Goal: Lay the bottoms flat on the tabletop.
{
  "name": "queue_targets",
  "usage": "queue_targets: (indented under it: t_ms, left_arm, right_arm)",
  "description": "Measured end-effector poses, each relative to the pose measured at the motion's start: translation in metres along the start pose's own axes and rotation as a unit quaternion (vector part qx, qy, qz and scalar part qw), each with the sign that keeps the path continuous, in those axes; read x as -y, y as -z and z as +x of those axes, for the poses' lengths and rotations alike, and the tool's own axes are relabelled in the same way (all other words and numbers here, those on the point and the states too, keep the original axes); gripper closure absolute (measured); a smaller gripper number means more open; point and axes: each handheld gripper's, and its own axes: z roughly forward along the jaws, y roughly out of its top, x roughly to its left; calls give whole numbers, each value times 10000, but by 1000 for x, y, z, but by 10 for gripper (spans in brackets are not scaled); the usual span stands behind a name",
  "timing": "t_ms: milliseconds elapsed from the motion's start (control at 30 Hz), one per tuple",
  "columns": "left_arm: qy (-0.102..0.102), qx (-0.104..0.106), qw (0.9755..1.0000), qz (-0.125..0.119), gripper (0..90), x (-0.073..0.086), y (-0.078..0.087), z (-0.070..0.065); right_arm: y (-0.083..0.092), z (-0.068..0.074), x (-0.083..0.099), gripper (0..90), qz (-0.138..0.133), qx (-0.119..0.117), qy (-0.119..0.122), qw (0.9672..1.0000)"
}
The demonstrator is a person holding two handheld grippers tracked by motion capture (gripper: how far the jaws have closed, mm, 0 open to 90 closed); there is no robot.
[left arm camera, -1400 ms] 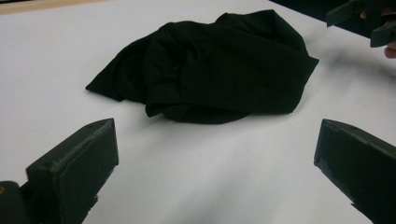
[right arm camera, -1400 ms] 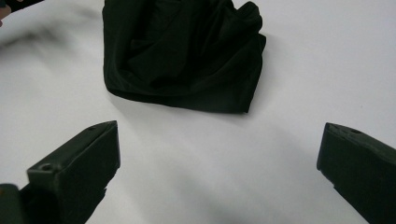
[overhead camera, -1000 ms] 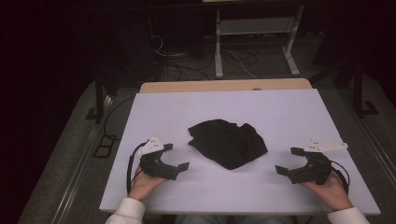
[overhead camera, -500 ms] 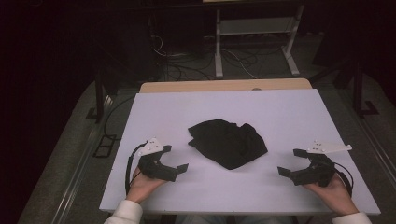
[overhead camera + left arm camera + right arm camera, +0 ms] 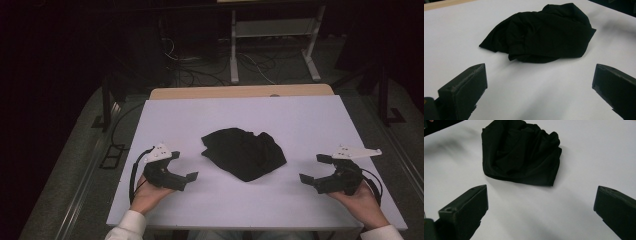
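A crumpled black cloth (image 5: 243,153) lies in a loose heap near the middle of a white desk (image 5: 240,110), the one thing on it and the landmark for everything here. To the left of the cloth, and nearer the person, the left gripper (image 5: 184,167) rests low over the desk in a hand with a white cuff; to the right of the cloth, about as far off, the right gripper (image 5: 314,168) rests the same way. Both point inward at the cloth, and both have their fingers spread wide with nothing between them, which looks like a ready stance for taking the cloth from two sides. In the left gripper view the cloth (image 5: 541,32) sits ahead, centred between the two dark fingers (image 5: 464,87), with a thin corner trailing toward the left; in the right gripper view the cloth (image 5: 520,152) shows a straighter folded edge along its near right side. Neither gripper touches the cloth. Bare desk surrounds the cloth on every side, widest beyond it toward the far edge, where a strip of tan wood (image 5: 240,92) shows. The near edge of the desk lies close behind both hands, so room to pull back looks short, while room to spread the cloth outward looks ample
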Motion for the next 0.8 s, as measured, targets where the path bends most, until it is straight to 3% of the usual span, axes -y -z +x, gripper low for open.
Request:
queue_targets:
  t_ms: [800]
  left_arm:
    - [-67, 121, 9999, 80, 5, -29, -18, 20]
  right_arm:
    - [-17, -16, -32, 0, 26, -60, 111, 9999]
